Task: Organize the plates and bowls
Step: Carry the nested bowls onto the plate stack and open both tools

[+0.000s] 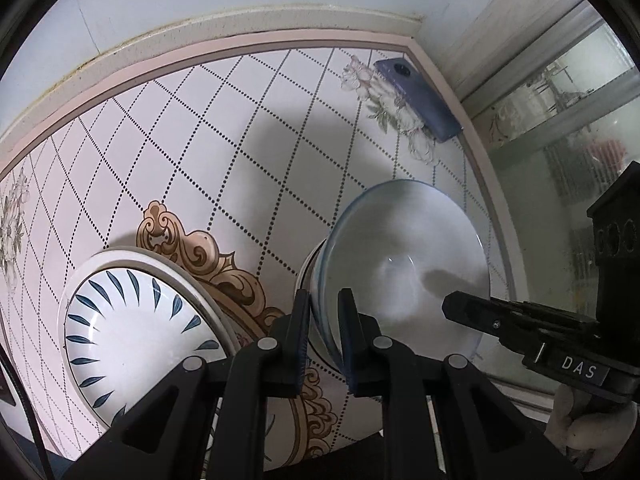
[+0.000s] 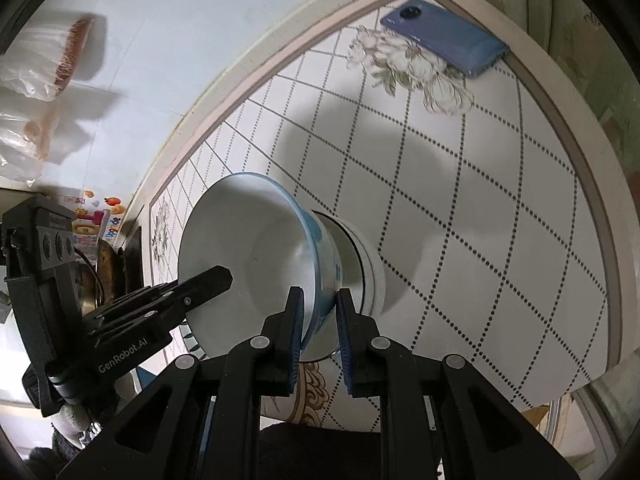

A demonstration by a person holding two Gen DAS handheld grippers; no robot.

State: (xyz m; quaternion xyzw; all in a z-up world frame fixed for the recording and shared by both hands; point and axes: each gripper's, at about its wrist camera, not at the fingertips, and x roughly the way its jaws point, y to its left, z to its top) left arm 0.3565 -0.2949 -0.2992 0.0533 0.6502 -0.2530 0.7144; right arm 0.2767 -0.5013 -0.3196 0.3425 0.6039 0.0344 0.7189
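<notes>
A white bowl with a blue rim and blue flowers (image 1: 404, 268) (image 2: 256, 256) sits nested on another white bowl (image 2: 370, 276), of which little shows. My left gripper (image 1: 324, 336) is shut on the blue bowl's rim at one side. My right gripper (image 2: 318, 332) is shut on the rim at the opposite side; it also shows in the left wrist view (image 1: 520, 320). A white plate with dark blue leaf strokes (image 1: 136, 336) lies on a plain white plate to the left.
The table (image 1: 224, 128) has a white tiled pattern with flowers and a pink border. A blue phone (image 1: 418, 98) (image 2: 444, 40) lies at its far corner. Plastic bags (image 2: 36, 68) hang on the wall at left. A glass door (image 1: 560, 128) stands at right.
</notes>
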